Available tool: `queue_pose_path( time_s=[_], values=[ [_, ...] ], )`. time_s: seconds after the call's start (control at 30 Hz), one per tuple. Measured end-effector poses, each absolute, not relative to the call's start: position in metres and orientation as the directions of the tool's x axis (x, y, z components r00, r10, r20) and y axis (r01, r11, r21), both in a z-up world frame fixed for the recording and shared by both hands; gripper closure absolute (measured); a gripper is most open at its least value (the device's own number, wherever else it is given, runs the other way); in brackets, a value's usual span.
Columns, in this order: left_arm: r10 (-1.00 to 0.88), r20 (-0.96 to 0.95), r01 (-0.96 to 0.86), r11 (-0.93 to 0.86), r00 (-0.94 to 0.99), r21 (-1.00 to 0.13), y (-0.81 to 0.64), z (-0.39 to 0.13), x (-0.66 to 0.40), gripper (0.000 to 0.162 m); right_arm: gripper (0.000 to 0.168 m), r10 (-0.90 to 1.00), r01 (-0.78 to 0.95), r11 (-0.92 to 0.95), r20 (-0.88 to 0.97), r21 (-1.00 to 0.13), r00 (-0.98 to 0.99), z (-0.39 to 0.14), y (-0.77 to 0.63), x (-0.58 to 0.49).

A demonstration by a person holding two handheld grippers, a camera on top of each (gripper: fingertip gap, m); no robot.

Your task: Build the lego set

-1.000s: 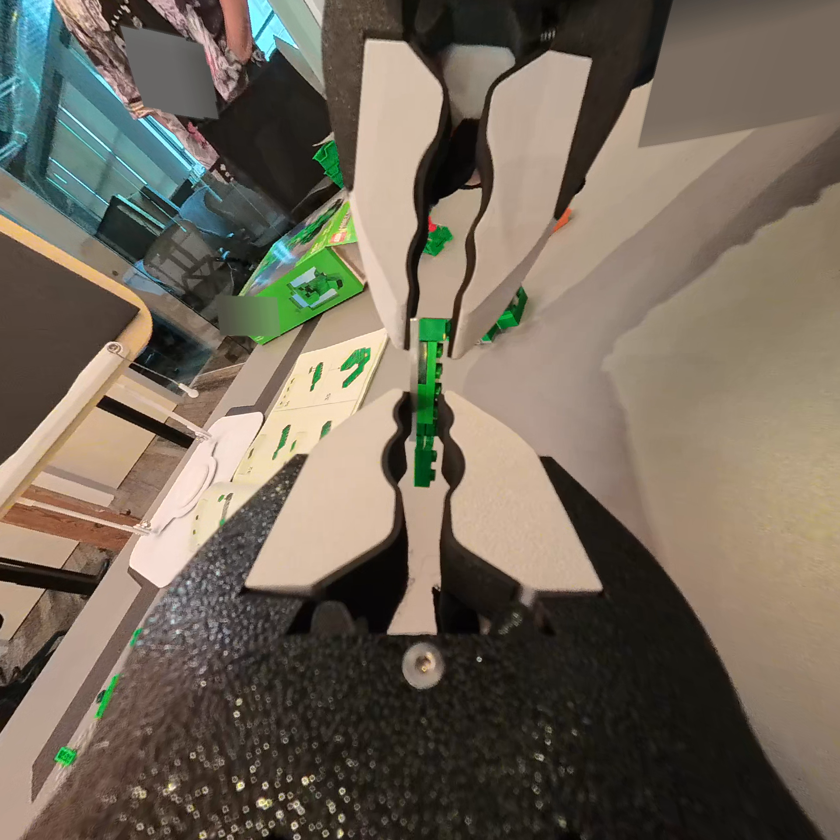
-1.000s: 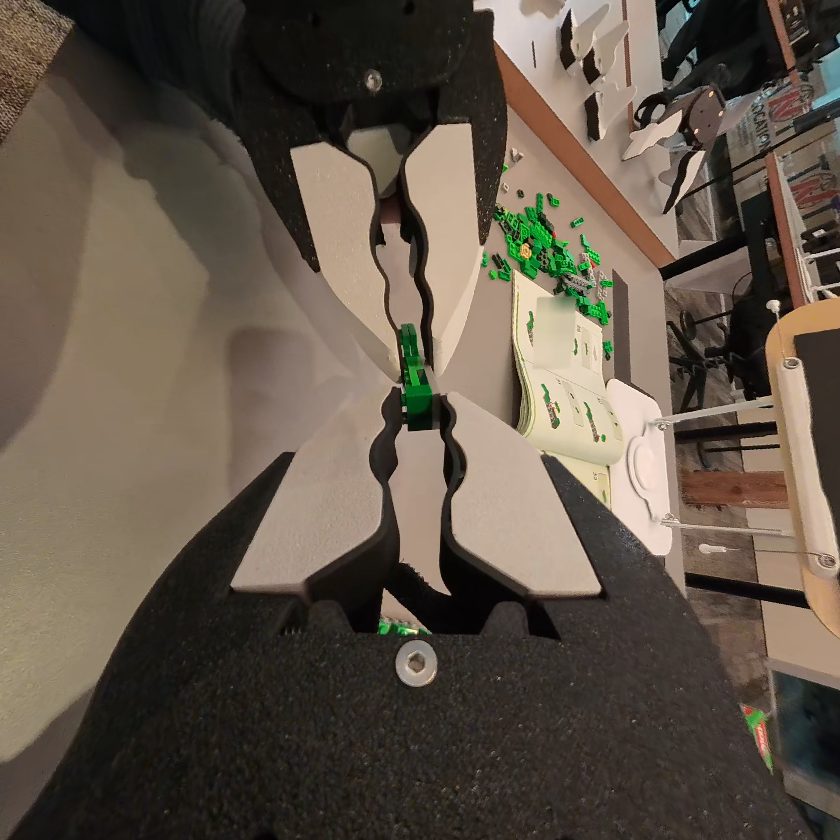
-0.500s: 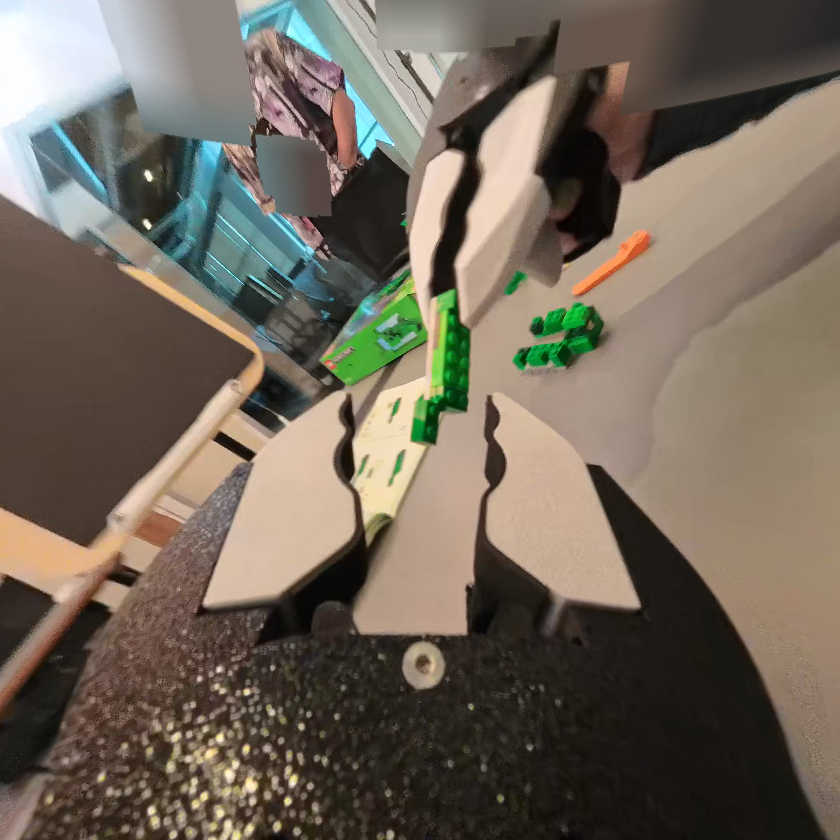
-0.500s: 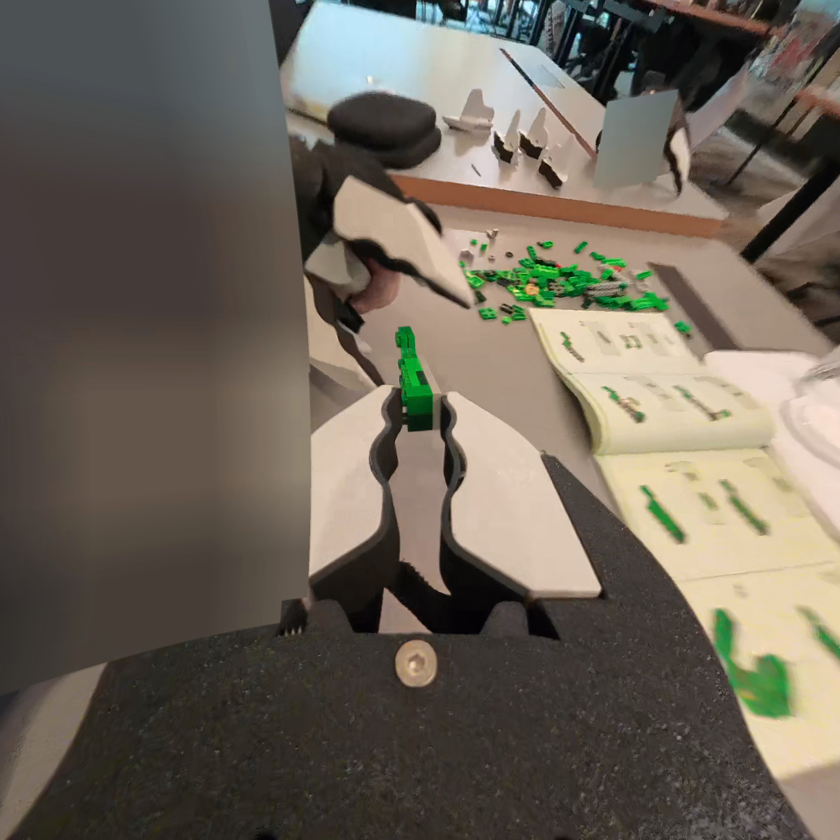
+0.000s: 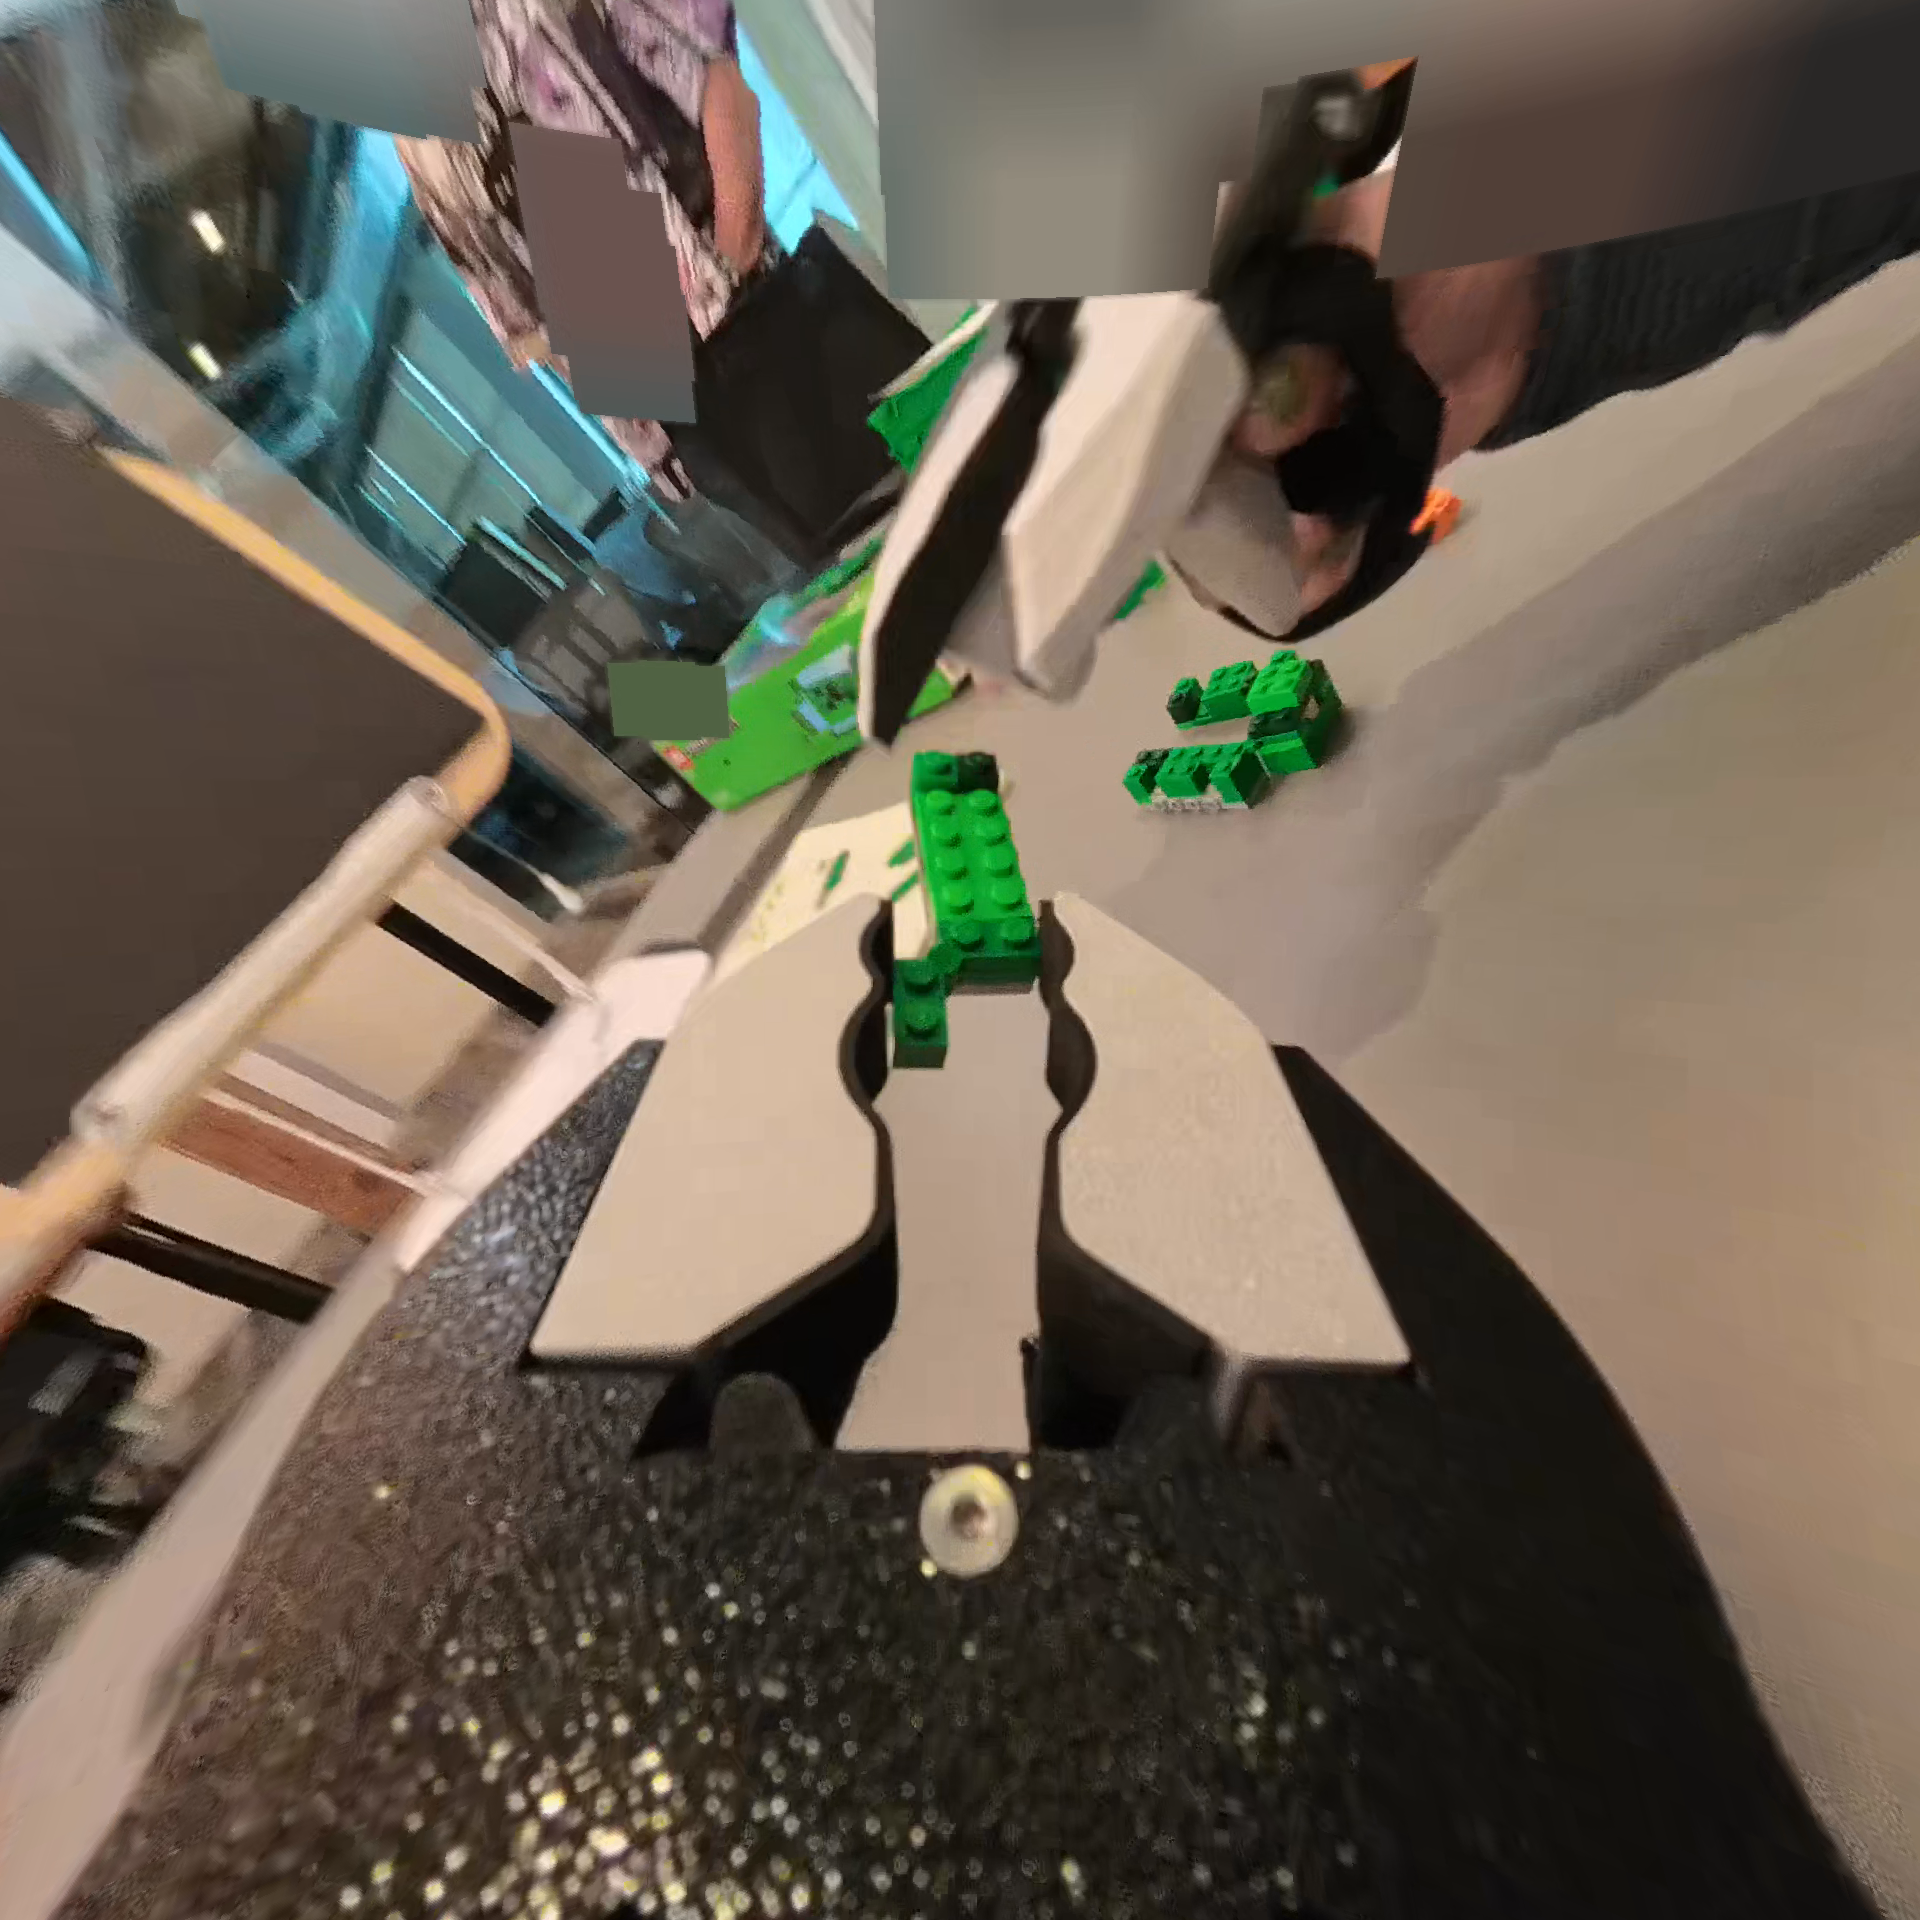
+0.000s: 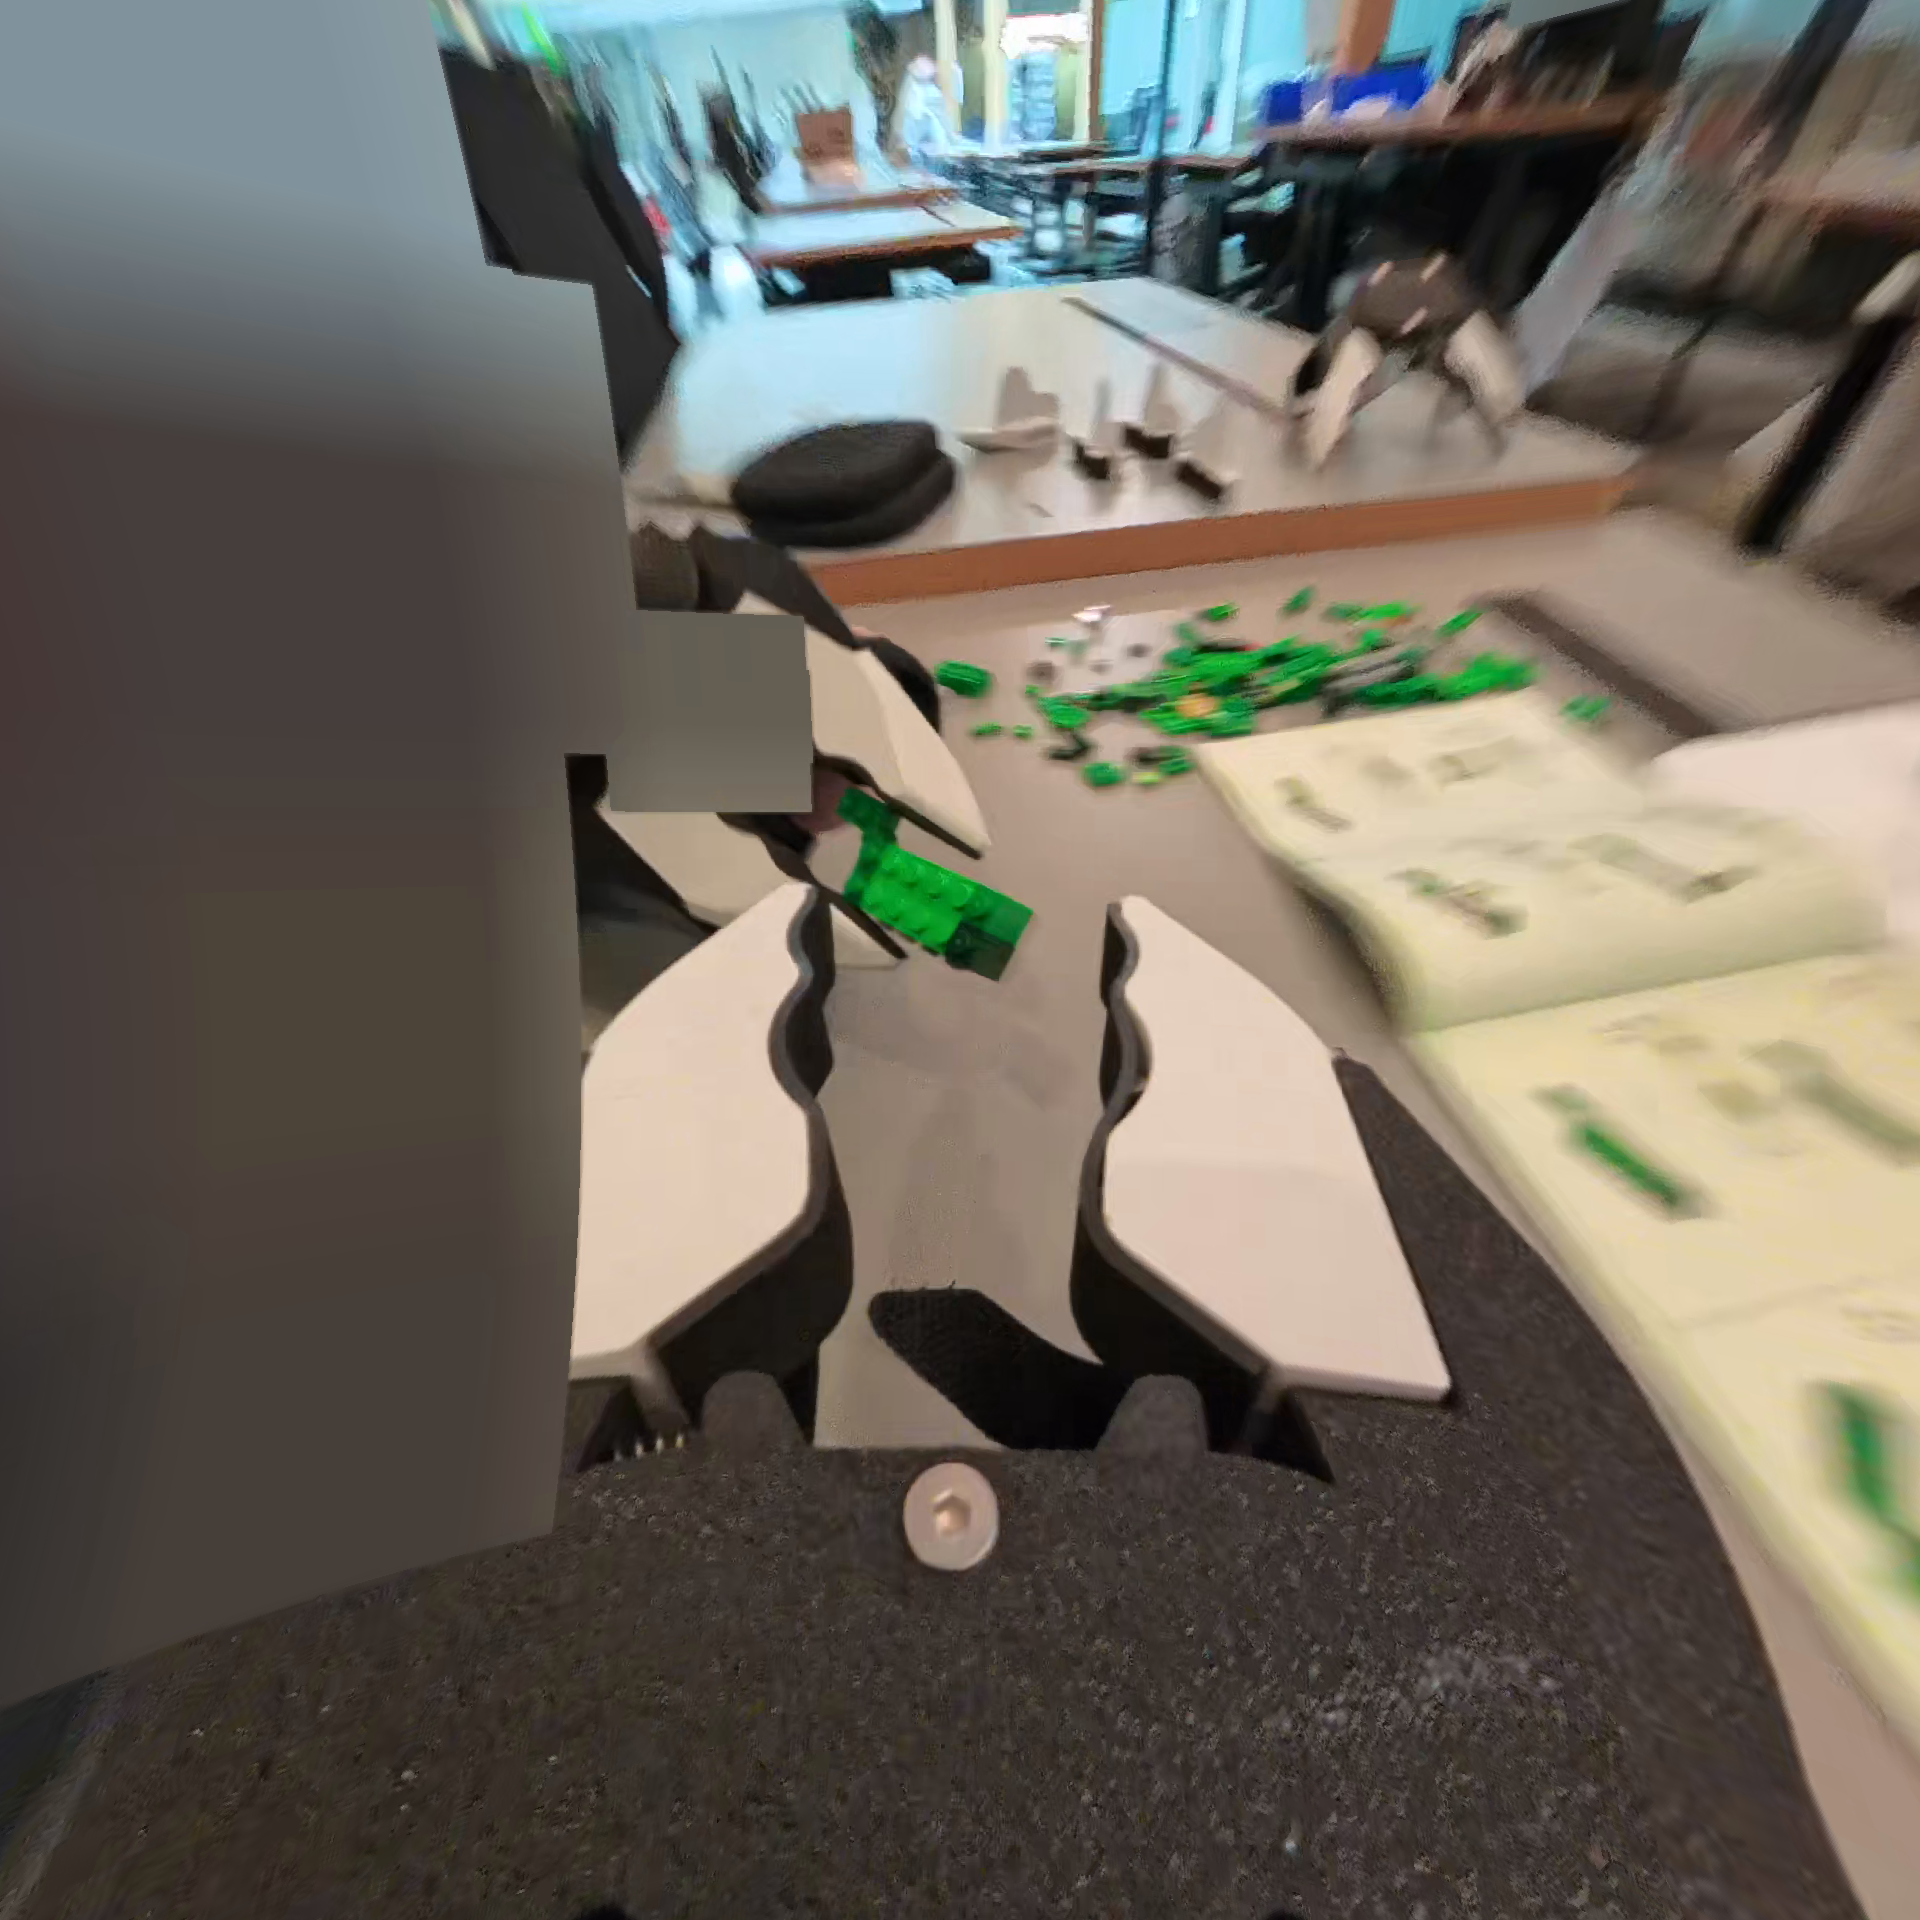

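A green lego assembly [image 5: 977, 883], a studded plate with a small piece at its near end, sits between my left gripper's [image 5: 961, 914] fingertips, held above the grey table [image 5: 1558, 831]. The left gripper is shut on it. In the right wrist view the same assembly [image 6: 925, 899] sticks out of the left gripper's fingers [image 6: 904, 748], just ahead of my right gripper [image 6: 961, 914]. The right gripper is open and empty. Its fingers [image 5: 1101, 499] show farther off in the left wrist view, above the table.
A second green partial build [image 5: 1236, 738] lies on the table, with an orange tool [image 5: 1439, 509] and a green box [image 5: 790, 717] beyond. An open instruction booklet [image 6: 1507, 852] lies on the right, a pile of loose green bricks [image 6: 1268, 675] behind it. Another table [image 6: 1039, 343] stands beyond.
A second ago both grippers held the assembly. The left one opened, then closed on it again. The right one has let go, opened and drawn back.
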State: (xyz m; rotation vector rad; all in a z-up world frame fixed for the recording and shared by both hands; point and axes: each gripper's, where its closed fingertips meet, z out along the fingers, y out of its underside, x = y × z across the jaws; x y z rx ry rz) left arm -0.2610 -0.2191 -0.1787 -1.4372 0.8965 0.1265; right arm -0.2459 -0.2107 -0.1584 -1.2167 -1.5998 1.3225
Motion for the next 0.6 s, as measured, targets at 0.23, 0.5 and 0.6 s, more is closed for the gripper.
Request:
queue_pose_path(
  time_s=[0.23,0.5,0.6],
  values=[
    [-0.622,-0.157,-0.248,-0.062,0.767,-0.967,-0.217,-0.188,-0.261,0.136,0.124,0.284,0.278,0.935,0.936,-0.222,-0.207,-0.188,-0.213,-0.254],
    [-0.697,0.065,-0.085,-0.179,0.714,-0.98,-0.222,-0.188,-0.255,0.136,0.152,-0.112,0.317,0.939,0.99,0.136,-0.09,-0.179,-0.205,-0.265],
    [-0.688,0.079,-0.033,-0.148,0.722,-0.988,-0.222,-0.18,-0.258,0.12,0.153,-0.01,0.333,0.942,0.993,0.05,-0.12,-0.183,-0.202,-0.266]
  ],
)
